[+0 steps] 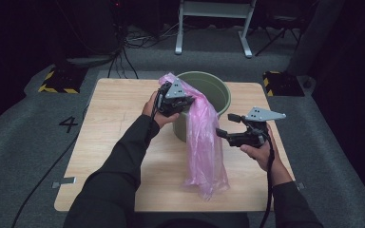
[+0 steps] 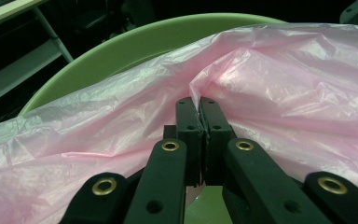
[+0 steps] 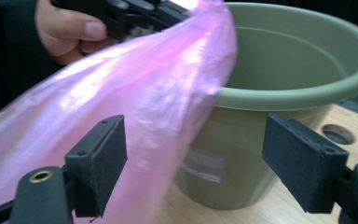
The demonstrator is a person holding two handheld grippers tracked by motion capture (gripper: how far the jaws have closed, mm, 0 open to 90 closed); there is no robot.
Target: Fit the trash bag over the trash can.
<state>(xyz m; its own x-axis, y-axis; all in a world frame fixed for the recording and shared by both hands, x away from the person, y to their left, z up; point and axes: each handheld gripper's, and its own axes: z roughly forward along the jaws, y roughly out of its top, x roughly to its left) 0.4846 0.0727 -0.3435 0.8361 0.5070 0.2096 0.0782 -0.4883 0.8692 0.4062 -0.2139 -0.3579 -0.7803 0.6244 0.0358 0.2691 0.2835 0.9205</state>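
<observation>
Sitting on the wooden table (image 1: 114, 118) is the green bucket (image 1: 216, 90), and everything else goes off that. The pink plastic bag (image 1: 204, 142) drapes over the bucket's near rim and hangs down its front onto the tabletop. The left gripper (image 1: 183, 101) is pinched tight on the bag at that rim. The right gripper (image 1: 227, 126) hangs just beside the bucket with its jaws spread wide, nothing in them.

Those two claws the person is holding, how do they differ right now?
The left claw is pinched shut on the pink plastic bag, while the right claw stands wide open with nothing gripped. The left claw sits up at the rim of the green bucket; the right claw hangs lower, beside the bucket and next to the hanging bag. Both have black jaws and a grey plate on top.
</observation>
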